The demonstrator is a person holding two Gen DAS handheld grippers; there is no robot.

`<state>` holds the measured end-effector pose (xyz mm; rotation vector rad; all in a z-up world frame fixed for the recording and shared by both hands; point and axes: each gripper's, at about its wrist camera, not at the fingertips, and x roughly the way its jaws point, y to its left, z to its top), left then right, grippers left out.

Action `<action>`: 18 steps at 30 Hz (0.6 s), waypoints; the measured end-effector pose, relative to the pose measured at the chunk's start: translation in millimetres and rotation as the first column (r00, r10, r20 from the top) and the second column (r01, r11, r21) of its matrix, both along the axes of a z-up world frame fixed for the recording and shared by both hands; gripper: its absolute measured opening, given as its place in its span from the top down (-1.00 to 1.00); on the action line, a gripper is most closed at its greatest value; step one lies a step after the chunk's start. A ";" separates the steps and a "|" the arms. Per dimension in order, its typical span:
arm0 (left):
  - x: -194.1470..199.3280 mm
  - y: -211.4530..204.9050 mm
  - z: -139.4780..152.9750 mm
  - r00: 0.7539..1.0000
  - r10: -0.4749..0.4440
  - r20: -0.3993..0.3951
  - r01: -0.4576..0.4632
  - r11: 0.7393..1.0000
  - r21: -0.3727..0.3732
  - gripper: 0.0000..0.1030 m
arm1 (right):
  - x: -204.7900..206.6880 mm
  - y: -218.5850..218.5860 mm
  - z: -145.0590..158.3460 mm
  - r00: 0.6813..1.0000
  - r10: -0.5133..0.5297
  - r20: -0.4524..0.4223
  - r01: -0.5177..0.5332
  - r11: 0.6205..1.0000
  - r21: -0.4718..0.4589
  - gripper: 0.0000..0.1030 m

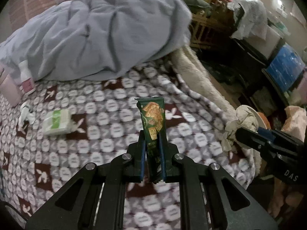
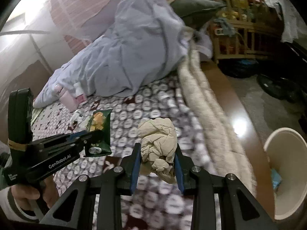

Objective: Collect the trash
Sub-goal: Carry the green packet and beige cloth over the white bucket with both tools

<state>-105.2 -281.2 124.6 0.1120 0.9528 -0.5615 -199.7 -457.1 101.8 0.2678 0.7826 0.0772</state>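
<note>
My left gripper (image 1: 152, 134) is shut on a green cracker wrapper (image 1: 152, 118), which stands upright between the blue pads above the patterned bed cover (image 1: 99, 134). The same wrapper (image 2: 98, 130) and left gripper (image 2: 94, 137) show at the left of the right wrist view, with a hand (image 2: 25, 193) on the handle. My right gripper (image 2: 156, 149) is shut on a crumpled beige paper wad (image 2: 158, 143); that wad (image 1: 241, 122) also shows at the right of the left wrist view, at the bed's edge. A white bin (image 2: 285, 172) stands on the floor to the right.
On the bed lie a green-and-white tissue pack (image 1: 57, 121), a small crumpled white tissue (image 1: 25, 113), a white bottle with a pink label (image 1: 26, 78) and a pink container (image 1: 9, 92). A blue-grey duvet (image 1: 99, 30) is heaped behind. Wooden furniture (image 2: 239, 25) lines the far side.
</note>
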 end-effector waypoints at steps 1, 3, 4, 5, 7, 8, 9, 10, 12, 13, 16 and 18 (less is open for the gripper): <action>-2.0 -4.9 0.0 1.000 -0.009 0.002 0.009 1.000 0.002 0.80 | -2.6 -4.0 -0.5 1.000 -0.009 0.000 0.009 1.000 0.000 0.41; -5.9 -15.6 0.0 1.000 -0.030 0.003 0.030 1.000 0.004 0.80 | -7.5 -12.2 -1.0 1.000 -0.028 -0.001 0.028 1.000 0.003 0.41; -7.5 -19.4 0.3 0.999 -0.039 0.005 0.039 0.999 0.006 0.80 | -10.0 -17.2 -1.6 0.999 -0.038 -0.003 0.038 0.999 0.005 0.41; -9.3 -24.0 0.5 0.999 -0.047 0.007 0.047 0.999 0.008 0.80 | -11.7 -20.9 -2.0 0.999 -0.046 -0.004 0.046 0.999 0.006 0.41; -13.0 -32.7 0.6 0.998 -0.063 0.011 0.063 0.998 0.012 0.80 | -15.9 -30.0 -2.8 0.998 -0.067 -0.004 0.067 0.998 0.012 0.41; -14.3 -36.3 0.7 0.998 -0.069 0.011 0.069 0.998 0.012 0.80 | -18.4 -34.5 -3.2 0.997 -0.077 -0.003 0.077 0.997 0.017 0.41; -14.9 -39.1 0.5 0.997 -0.074 0.012 0.074 0.997 0.013 0.80 | -20.5 -38.4 -3.4 0.996 -0.086 -0.004 0.086 0.996 0.020 0.41; -16.3 -43.5 0.4 0.997 -0.081 0.013 0.081 0.997 0.014 0.80 | -22.3 -41.6 -3.5 0.996 -0.092 -0.003 0.092 0.995 0.021 0.41; -18.0 -50.4 -0.1 0.996 -0.092 0.013 0.091 0.996 0.017 0.80 | -26.5 -48.7 -3.9 0.994 -0.105 -0.003 0.105 0.994 0.023 0.40; -18.9 -53.7 -0.5 0.995 -0.097 0.012 0.097 0.995 0.018 0.80 | -29.0 -53.1 -4.3 0.993 -0.114 -0.004 0.114 0.993 0.025 0.41; -22.2 -64.7 -1.2 0.993 -0.116 0.011 0.116 0.993 0.024 0.80 | -35.7 -65.4 -5.4 0.990 -0.140 -0.005 0.140 0.990 0.029 0.41; -24.6 -72.6 -1.9 0.991 -0.131 0.010 0.131 0.991 0.027 0.80 | -40.3 -73.1 -6.4 0.987 -0.158 -0.007 0.158 0.987 0.033 0.40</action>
